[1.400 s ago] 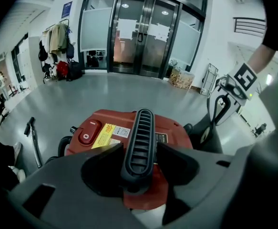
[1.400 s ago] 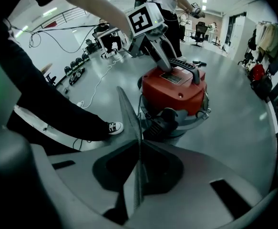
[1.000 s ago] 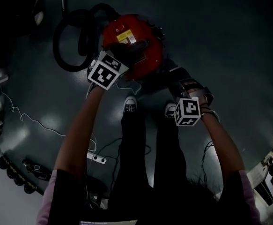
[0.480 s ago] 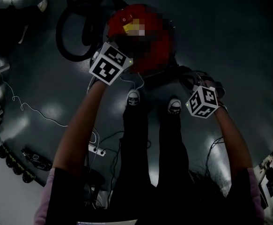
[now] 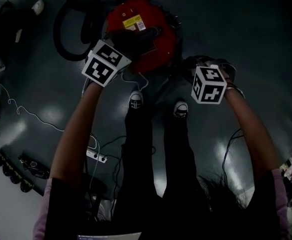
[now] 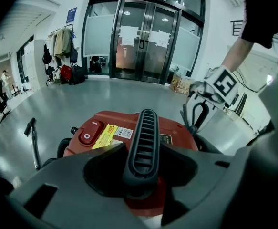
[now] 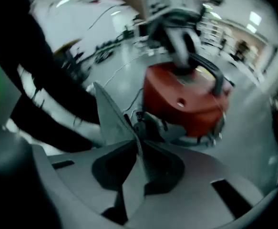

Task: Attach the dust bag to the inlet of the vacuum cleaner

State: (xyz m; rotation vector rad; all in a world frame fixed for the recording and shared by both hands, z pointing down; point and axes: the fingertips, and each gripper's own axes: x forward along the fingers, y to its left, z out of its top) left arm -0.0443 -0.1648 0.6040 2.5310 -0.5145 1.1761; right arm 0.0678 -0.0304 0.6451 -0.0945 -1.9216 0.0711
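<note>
Bare floor (image 5: 251, 24) lies open from 12 to 4 o'clock of the red vacuum cleaner (image 5: 140, 31). Its black hose (image 5: 71, 31) coils at 9, and my shoes (image 5: 135, 100) stand at 6. My left tongs (image 6: 141, 162) clamp the ribbed black handle (image 6: 146, 132) on its top. Only the right gripper view shows the dust bag (image 7: 112, 120), a thin grey sheet nipped in my right tongs (image 7: 138, 162), whose jaws have just been easing apart, at the vacuum's 4.

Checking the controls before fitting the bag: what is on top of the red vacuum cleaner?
A black ribbed handle, gripped by the left gripper, a red switch and a yellow label. The gripper's body hides the near part of the vacuum cleaner.
</note>
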